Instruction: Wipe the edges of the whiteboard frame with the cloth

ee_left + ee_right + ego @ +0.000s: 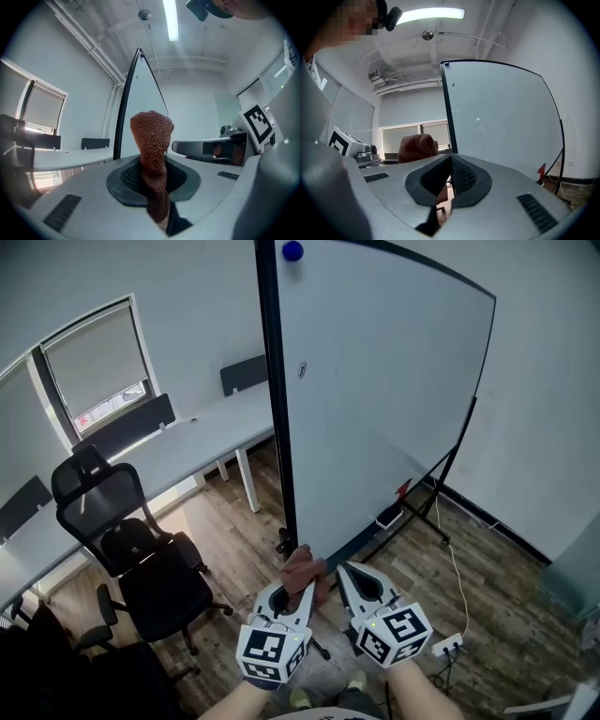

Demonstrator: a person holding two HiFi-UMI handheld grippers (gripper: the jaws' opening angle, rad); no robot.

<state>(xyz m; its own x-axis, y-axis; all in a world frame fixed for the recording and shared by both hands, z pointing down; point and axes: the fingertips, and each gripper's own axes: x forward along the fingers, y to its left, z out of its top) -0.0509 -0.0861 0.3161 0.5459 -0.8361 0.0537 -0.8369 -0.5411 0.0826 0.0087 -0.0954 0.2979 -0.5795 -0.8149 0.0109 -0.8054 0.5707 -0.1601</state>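
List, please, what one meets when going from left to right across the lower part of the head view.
Black office chair → left tongs, shut on the brown cloth → right tongs, shut on nothing → white power strip on the wooden floor.

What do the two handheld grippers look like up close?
The left gripper and right gripper are light grey, tapering to pointed jaws lined with dark ribbed pads. Each carries a white cube with black square markers. No sleeves are in view.
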